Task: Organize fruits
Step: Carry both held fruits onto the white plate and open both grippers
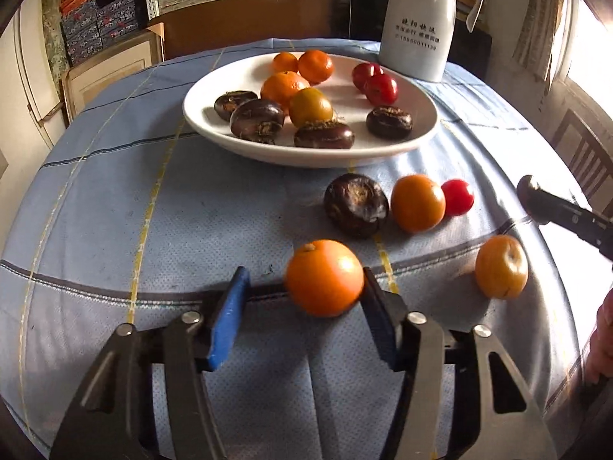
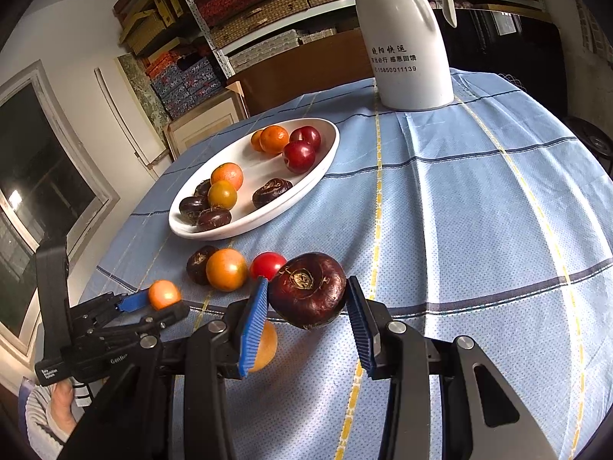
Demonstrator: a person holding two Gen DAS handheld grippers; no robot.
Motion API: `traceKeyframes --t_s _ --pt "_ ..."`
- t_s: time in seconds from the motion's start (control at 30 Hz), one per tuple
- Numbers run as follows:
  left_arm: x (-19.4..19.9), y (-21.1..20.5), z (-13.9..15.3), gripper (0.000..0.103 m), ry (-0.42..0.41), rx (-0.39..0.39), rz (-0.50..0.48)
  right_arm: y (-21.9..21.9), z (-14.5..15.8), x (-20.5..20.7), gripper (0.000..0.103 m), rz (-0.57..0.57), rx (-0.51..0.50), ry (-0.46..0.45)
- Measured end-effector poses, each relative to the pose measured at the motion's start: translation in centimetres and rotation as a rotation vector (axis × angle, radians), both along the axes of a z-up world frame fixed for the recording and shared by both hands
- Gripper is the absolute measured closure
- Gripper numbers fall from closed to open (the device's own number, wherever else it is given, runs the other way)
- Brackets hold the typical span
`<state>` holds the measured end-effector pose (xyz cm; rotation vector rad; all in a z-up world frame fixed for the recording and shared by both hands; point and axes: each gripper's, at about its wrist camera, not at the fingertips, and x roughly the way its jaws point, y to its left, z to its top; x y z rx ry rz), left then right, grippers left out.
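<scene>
Both claws loaded, neither grip looks secure.

My left gripper point(image 1: 302, 291) stands apart: orange point(image 1: 325, 278) touches only the right pad, could roll off over the cloth. My right gripper point(image 2: 304, 316) pinches a round chestnut point(image 2: 307, 294) at its tips above the table point(image 2: 479, 211); may squirt out before the plate point(image 2: 325, 161).
</scene>
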<state>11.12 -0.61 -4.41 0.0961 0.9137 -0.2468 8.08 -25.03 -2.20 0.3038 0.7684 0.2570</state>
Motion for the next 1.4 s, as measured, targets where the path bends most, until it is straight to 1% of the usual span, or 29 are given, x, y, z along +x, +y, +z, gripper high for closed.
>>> traceKeyframes --t_s 0.07,0.23,0.33,0.37,0.43,0.63,0.73,0.8,0.83,1.07,1.17,1.3,1.4 --pt "0.4 -0.3 0.0 0.054 -0.006 -0.002 -0.012 0.1 0.0 0.0 0.061 0.004 -0.003 -0.001" --pt "0.6 -1.3 -0.1 0.055 -0.018 0.026 -0.051 0.3 -0.2 0.1 0.061 0.006 -0.015 0.003" --pt "1.0 -0.7 0.1 0.066 -0.013 -0.017 -0.039 0.3 -0.3 0.1 0.061 0.006 -0.018 0.005" --pt "1.3 -0.4 0.1 0.066 -0.007 -0.039 -0.035 0.4 -0.3 0.1 0.061 0.007 -0.021 0.004" --pt "2.1 0.0 0.1 0.066 -0.002 -0.065 -0.022 0.5 -0.4 0.2 0.061 0.01 -0.027 0.007" --pt "3.0 0.1 0.1 0.066 -0.019 -0.067 -0.006 0.6 -0.7 0.5 0.061 0.01 -0.037 0.019" --pt "3.6 0.9 0.1 0.066 -0.013 -0.089 0.012 0.6 -0.8 0.6 0.061 0.011 -0.039 0.025" --pt "3.9 1.6 0.1 0.066 -0.002 -0.125 0.018 0.7 -0.9 0.6 0.061 0.012 -0.039 0.028" --pt "3.9 1.7 0.1 0.066 -0.001 -0.13 0.016 0.7 -0.9 0.6 0.061 0.013 -0.04 0.029" --pt "3.6 0.9 0.2 0.066 -0.019 -0.071 -0.014 0.7 -1.0 0.7 0.061 0.011 -0.037 0.03" --pt "3.0 0.5 0.4 0.066 -0.037 -0.035 -0.033 0.8 -1.0 0.7 0.061 0.015 -0.038 0.028" --pt "2.1 0.9 0.9 0.066 -0.05 -0.045 -0.032 0.8 -1.0 0.7 0.061 0.018 -0.035 0.026" --pt "0.8 1.5 1.9 0.066 -0.083 -0.075 -0.031 0.8 -0.8 0.6 0.061 0.022 -0.032 0.018"
